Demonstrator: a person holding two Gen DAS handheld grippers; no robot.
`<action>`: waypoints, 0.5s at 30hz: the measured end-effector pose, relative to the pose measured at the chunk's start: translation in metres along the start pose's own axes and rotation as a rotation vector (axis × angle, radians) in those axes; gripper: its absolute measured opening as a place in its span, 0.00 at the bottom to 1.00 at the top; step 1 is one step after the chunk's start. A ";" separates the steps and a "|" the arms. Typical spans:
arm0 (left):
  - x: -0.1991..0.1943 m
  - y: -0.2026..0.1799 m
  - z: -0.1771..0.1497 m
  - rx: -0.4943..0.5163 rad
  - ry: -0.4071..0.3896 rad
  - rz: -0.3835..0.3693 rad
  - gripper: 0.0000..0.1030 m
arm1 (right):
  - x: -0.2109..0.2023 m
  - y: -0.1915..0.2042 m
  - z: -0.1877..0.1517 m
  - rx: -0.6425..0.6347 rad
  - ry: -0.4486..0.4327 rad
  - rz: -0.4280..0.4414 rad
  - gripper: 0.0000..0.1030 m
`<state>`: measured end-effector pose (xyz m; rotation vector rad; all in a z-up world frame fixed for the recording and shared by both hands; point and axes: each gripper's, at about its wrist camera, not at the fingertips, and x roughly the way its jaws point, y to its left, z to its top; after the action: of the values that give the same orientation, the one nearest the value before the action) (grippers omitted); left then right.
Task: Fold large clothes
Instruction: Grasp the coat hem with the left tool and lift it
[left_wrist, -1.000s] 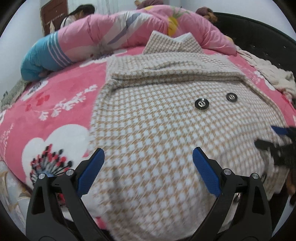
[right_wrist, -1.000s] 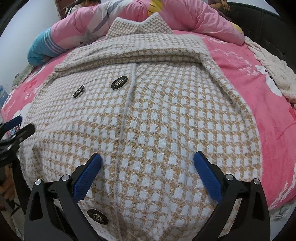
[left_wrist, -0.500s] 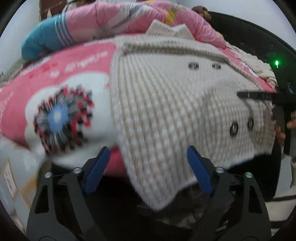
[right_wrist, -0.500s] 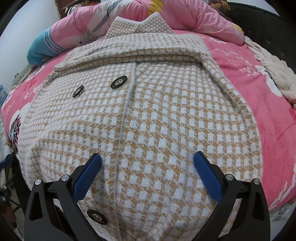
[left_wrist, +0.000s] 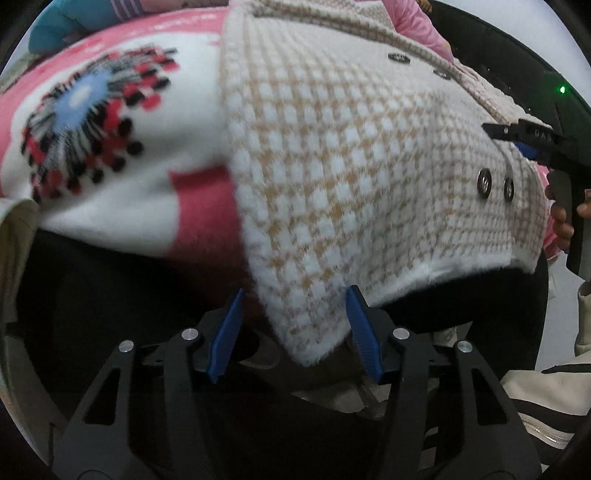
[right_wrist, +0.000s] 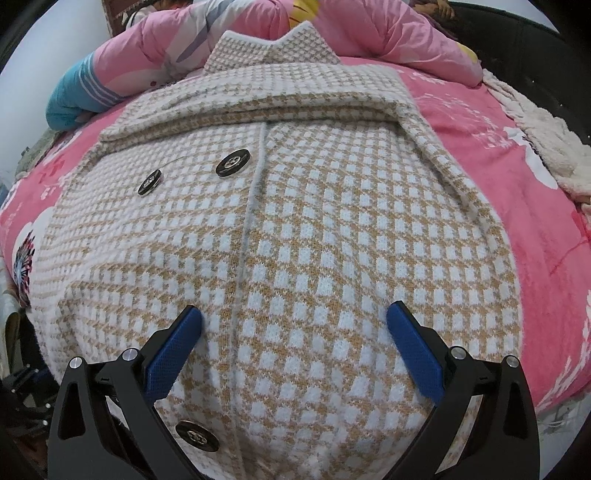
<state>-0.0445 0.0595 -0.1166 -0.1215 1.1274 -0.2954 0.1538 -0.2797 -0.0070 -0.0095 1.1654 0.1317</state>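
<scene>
A checked tan-and-white coat (right_wrist: 295, 229) is spread front up on a bed covered by a pink flowered blanket (left_wrist: 110, 122), collar toward a pink quilt (right_wrist: 177, 40) at the far end. At the coat's left edge, the hem corner (left_wrist: 314, 332) is seen hanging over the bed's edge between the blue pads of the left gripper (left_wrist: 291, 328); its jaws are closing, half spread, and the pads are not yet pressed on the cloth. Right of that corner, two dark buttons (left_wrist: 495, 184) are sewn near the hem. Further right, above the coat's lower middle, the right gripper (right_wrist: 295, 347) is held with jaws spread wide and nothing pinched. A cream towel (right_wrist: 539, 147) lies right of the coat.
</scene>
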 end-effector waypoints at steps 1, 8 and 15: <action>0.002 -0.001 -0.001 0.002 0.005 -0.004 0.51 | 0.001 0.000 0.001 0.000 -0.001 0.000 0.94; 0.019 -0.008 -0.004 0.016 0.027 -0.041 0.45 | 0.000 0.002 0.000 0.003 0.002 0.001 0.94; 0.026 -0.008 0.000 0.006 0.038 -0.053 0.44 | 0.001 0.004 0.002 0.007 -0.007 0.004 0.94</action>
<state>-0.0357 0.0446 -0.1372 -0.1411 1.1623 -0.3491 0.1553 -0.2759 -0.0069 -0.0003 1.1585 0.1309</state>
